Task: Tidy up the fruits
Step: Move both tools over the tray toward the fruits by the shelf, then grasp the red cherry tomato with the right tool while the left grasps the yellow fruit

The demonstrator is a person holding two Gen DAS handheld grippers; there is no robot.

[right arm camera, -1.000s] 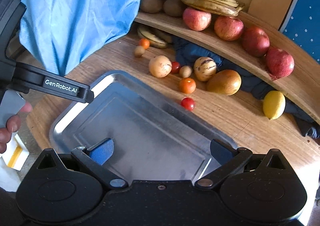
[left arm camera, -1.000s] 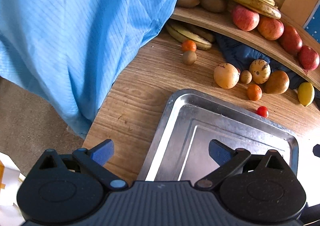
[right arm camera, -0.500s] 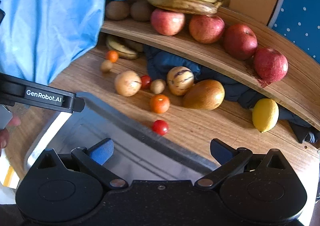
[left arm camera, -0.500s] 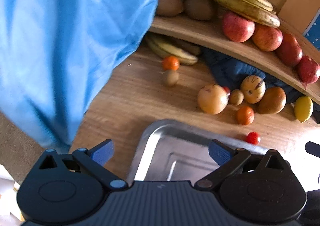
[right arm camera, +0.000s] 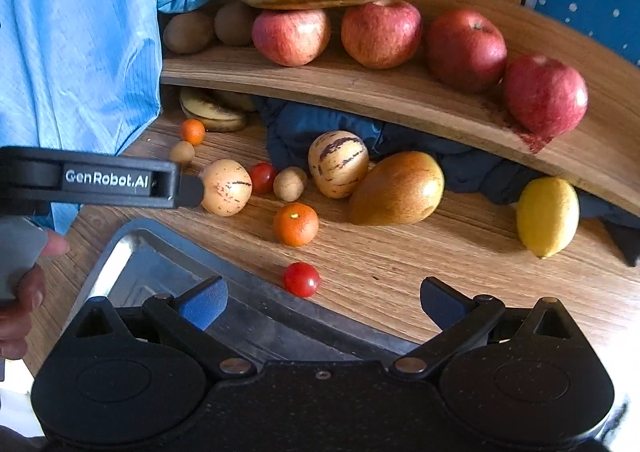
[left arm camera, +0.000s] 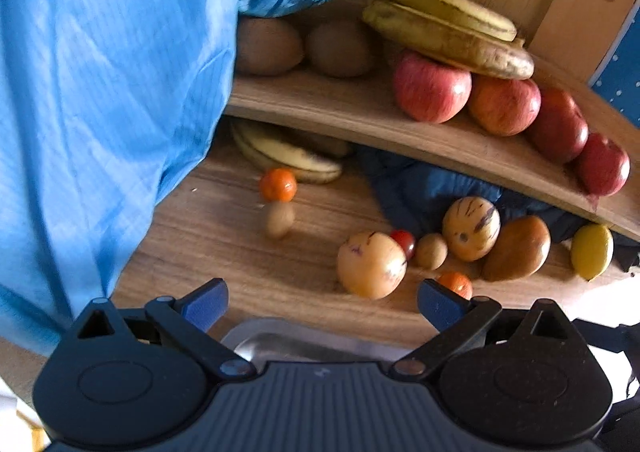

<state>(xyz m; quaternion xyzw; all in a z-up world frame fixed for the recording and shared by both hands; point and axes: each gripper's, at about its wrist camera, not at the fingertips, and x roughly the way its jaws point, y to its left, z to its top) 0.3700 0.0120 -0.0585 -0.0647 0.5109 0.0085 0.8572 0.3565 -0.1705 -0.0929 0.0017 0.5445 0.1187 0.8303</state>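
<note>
Fruits [right arm camera: 296,224] loose on table, assorted colours | left gripper [left arm camera: 322,298] released | right gripper [right arm camera: 324,298] released

Shiny metal tray [right arm camera: 120,264], grained wooden table [right arm camera: 400,264], seemingly thin cloth [right arm camera: 72,32].

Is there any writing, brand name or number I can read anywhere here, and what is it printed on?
"GenRobot.AI": white letters on the side of the black left gripper, seen in the right wrist view.

A small pale mark sits on the ribbed grey body of the left gripper in its own view; too small to read.

No readable text shows on the fruit, the curved wooden shelf or the shiny metal tray.
</note>
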